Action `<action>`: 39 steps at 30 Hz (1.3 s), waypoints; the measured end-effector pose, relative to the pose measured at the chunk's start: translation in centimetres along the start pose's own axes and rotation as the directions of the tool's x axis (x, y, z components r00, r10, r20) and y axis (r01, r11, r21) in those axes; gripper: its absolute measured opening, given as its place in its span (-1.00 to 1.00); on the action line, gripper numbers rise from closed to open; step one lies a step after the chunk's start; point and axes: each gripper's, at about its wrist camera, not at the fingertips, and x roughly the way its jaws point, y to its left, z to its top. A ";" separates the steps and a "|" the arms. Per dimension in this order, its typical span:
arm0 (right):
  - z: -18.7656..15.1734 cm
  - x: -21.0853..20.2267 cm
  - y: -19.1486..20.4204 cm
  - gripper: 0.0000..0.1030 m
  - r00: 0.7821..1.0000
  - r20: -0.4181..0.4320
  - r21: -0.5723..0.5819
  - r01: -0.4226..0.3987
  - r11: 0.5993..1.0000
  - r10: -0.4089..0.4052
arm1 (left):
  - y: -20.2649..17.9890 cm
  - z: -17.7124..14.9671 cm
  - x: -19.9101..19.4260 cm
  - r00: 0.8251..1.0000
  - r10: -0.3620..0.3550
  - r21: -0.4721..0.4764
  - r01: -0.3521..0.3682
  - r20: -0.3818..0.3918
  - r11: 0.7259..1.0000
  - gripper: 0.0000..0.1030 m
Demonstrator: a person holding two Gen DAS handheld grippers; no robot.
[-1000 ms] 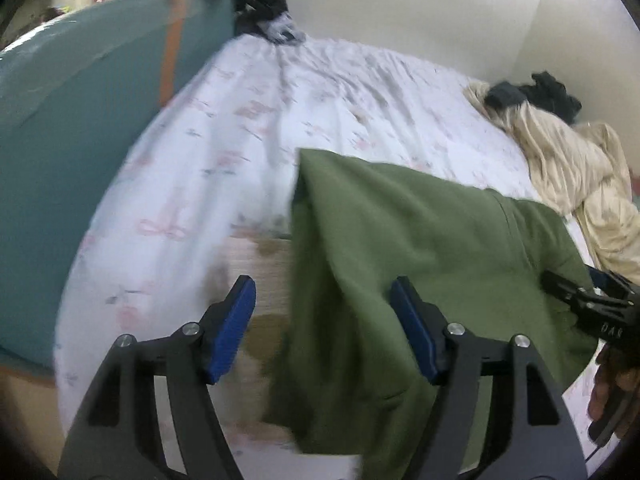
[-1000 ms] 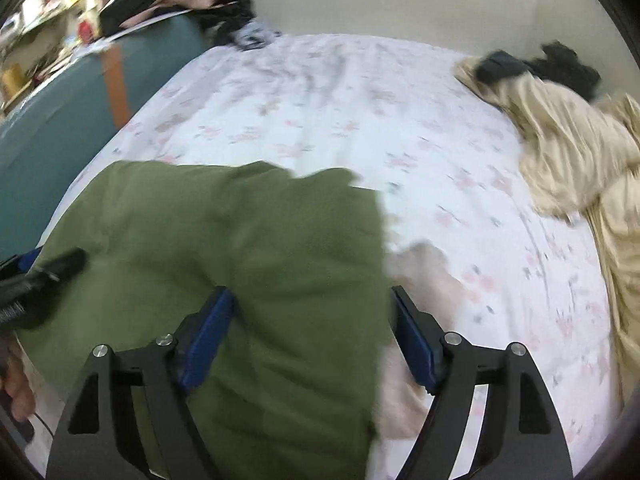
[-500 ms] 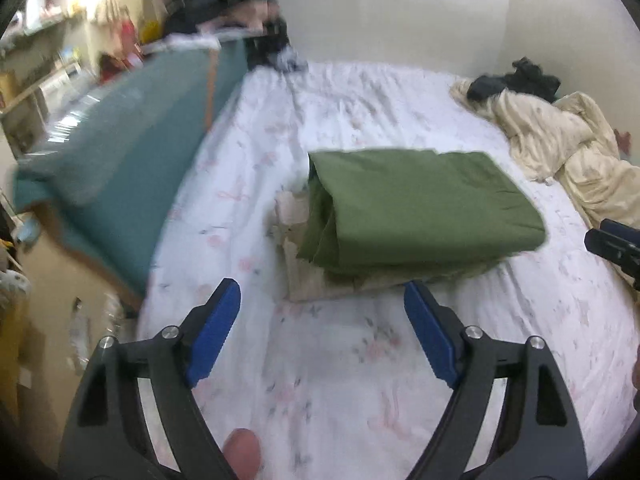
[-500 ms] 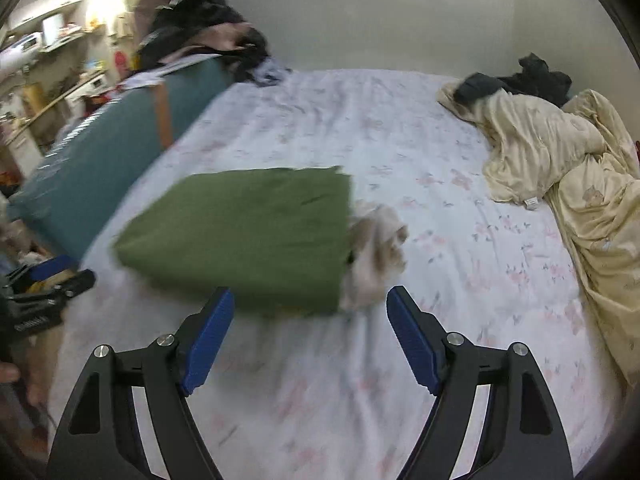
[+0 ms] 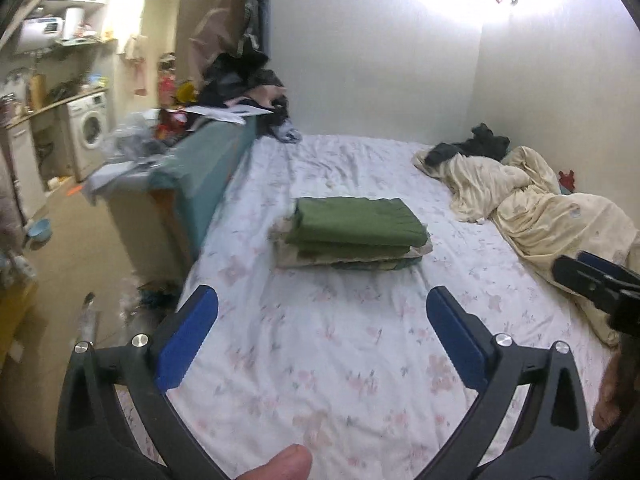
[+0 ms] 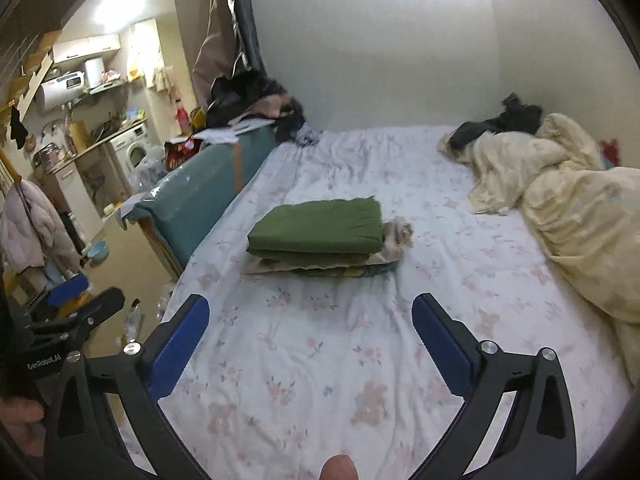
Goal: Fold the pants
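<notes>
The green pants point(image 5: 356, 222) lie folded in a flat rectangle on top of a small stack of other folded clothes, in the middle of the bed point(image 5: 320, 340). They also show in the right wrist view point(image 6: 320, 226). My left gripper point(image 5: 322, 320) is open and empty, held back above the near part of the bed, well short of the stack. My right gripper point(image 6: 310, 322) is open and empty too, at a similar distance. The right gripper also shows at the right edge of the left wrist view point(image 5: 592, 280).
A cream quilt point(image 5: 536, 208) with dark clothes on it is bunched along the bed's right side. A teal board point(image 6: 200, 196) borders the bed on the left. Beyond it are a cluttered floor and a washing machine point(image 5: 88, 132).
Both grippers have drawn back from the green pants, which were right between the fingers a second ago. The pants now rest folded on the stack, far ahead.
</notes>
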 end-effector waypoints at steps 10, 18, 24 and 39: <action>-9.5 -7.1 1.8 1.00 0.999 -0.017 0.026 0.027 0.999 -0.027 | 0.8 -8.2 -6.8 0.999 0.011 -0.043 -0.013 -0.037 0.999 0.99; -15.5 -7.4 1.3 1.00 0.999 0.039 0.072 0.020 0.997 -0.023 | -1.2 -13.2 -7.0 1.000 0.020 0.091 -0.019 -0.012 0.996 0.99; -16.5 -5.7 1.4 1.00 0.998 0.028 0.058 0.063 0.996 -0.064 | -2.1 -14.1 -5.1 0.999 0.010 0.106 -0.006 -0.036 0.994 0.99; -17.0 -4.9 1.3 1.00 0.997 0.001 0.057 0.079 0.995 -0.079 | -2.3 -13.8 -5.5 1.000 -0.023 0.078 0.023 -0.009 0.997 0.99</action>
